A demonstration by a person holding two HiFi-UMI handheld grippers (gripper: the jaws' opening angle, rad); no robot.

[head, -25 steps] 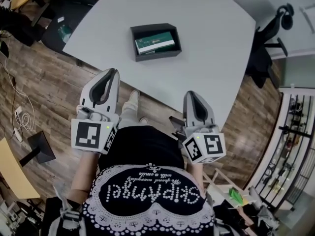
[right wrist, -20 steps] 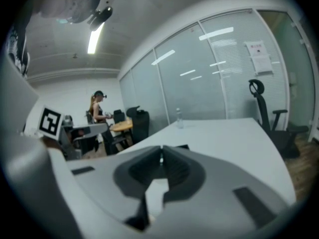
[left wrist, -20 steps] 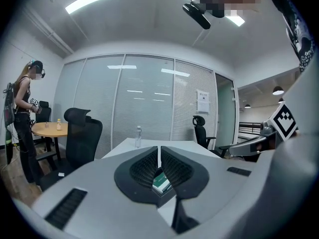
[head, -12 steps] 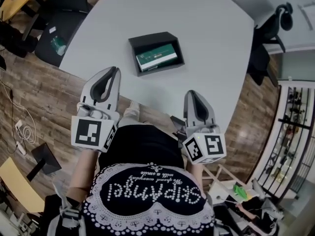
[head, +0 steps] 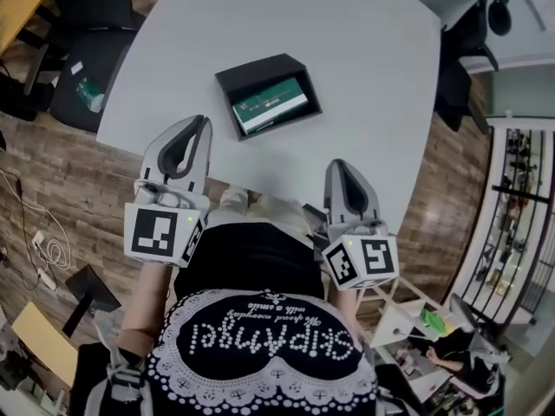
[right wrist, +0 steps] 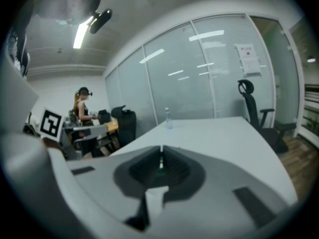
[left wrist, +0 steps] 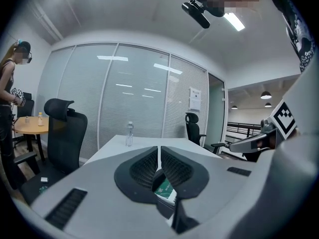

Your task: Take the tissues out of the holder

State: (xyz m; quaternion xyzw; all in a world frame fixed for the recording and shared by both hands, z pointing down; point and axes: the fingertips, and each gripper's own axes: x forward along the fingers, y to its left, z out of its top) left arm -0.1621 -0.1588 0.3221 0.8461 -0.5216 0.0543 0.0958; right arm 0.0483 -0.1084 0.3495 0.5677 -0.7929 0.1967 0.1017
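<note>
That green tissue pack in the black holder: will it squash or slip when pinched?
The tissue pack looks flat and film-wrapped, so probably light, squashy, maybe slippery. It lies inside the open holder, which might lift or slide with it.

One table (head: 347, 59), one holder (head: 229, 87), one tissue pack (head: 270, 109), one bottle (left wrist: 129, 133), two hand-held grippers (head: 199, 124) (head: 340, 165).

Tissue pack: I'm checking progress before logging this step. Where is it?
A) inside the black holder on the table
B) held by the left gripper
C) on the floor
A: the head view shows the tissue pack lying in the black holder on the table.
</note>
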